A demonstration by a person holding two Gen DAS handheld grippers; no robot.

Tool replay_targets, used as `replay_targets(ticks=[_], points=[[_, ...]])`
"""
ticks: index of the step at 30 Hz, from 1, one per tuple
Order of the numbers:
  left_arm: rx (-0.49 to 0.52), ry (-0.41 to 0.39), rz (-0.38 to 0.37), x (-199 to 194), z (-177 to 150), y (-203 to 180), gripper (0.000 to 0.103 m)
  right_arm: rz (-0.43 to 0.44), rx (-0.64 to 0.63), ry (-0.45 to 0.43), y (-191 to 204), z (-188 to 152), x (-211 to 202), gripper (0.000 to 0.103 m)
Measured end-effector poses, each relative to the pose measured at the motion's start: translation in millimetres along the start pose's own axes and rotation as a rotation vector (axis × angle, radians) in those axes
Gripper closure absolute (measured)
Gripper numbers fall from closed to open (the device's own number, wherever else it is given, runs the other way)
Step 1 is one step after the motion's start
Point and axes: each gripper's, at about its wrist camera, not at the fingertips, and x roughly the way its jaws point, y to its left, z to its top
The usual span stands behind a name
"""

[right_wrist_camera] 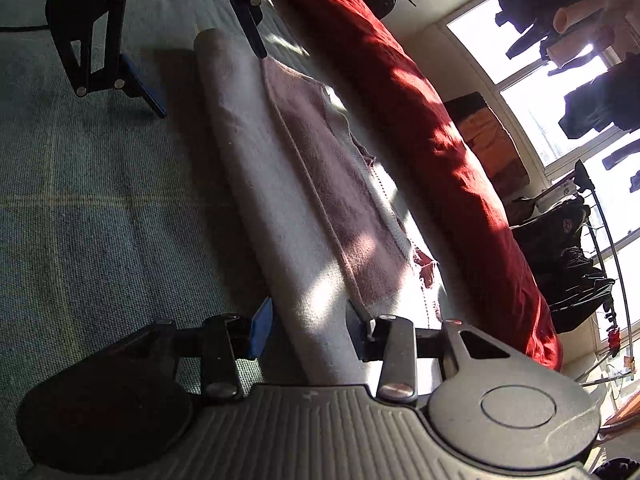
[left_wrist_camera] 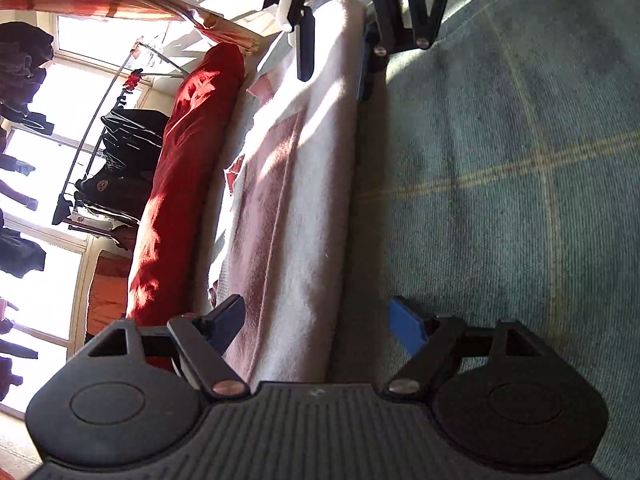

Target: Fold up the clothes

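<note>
A pale pink-and-white garment [left_wrist_camera: 304,200] lies folded in a long thick strip on the green plaid bedspread [left_wrist_camera: 500,200]. My left gripper [left_wrist_camera: 316,326] is open and straddles one end of the strip; its blue finger [left_wrist_camera: 406,328] stands clear of the cloth over the bedspread. The right gripper [left_wrist_camera: 336,60] straddles the far end. In the right wrist view the right gripper [right_wrist_camera: 310,328] is open around the garment's [right_wrist_camera: 304,184] rounded fold, its blue pad beside the fold edge. The left gripper [right_wrist_camera: 200,62] shows at the top, also open.
A long red cushion or bolster [left_wrist_camera: 180,184] runs along the far side of the garment. Beyond it are bright windows [right_wrist_camera: 532,52] and a drying rack hung with dark clothes [left_wrist_camera: 120,160]. Green bedspread stretches on the near side of the strip.
</note>
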Motion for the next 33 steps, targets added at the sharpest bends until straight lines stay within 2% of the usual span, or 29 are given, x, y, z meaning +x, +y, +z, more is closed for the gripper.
replay_targets(ticks=[5, 9, 12, 17, 20, 23, 28, 31, 33], points=[[-0.013, -0.005, 0.062, 27, 24, 6, 0.023, -0.005, -0.089, -0.027, 27, 25, 20, 0.056], [0.03, 0.008, 0.082, 42, 25, 10, 0.023, -0.048, -0.142, -0.034, 37, 30, 34, 0.054], [0.035, 0.028, 0.088, 45, 14, 16, 0.023, -0.067, -0.118, -0.018, 27, 20, 35, 0.052], [0.079, 0.104, 0.113, 41, -22, 19, 0.024, -0.106, -0.086, 0.066, 1, -21, 33, 0.052], [0.128, 0.136, 0.139, 39, -39, 17, 0.032, -0.143, -0.096, 0.118, -10, -48, 30, 0.052], [0.156, 0.151, 0.149, 41, -42, 10, 0.04, -0.188, -0.119, 0.153, -14, -66, 33, 0.052], [0.194, 0.157, 0.162, 60, -26, 1, 0.054, -0.236, -0.127, 0.157, -10, -64, 47, 0.052], [0.195, 0.172, 0.145, 68, -22, 0, 0.072, -0.261, -0.126, 0.159, -8, -59, 56, 0.052], [0.188, 0.185, 0.125, 69, -24, -4, 0.089, -0.264, -0.106, 0.154, -11, -60, 56, 0.053]])
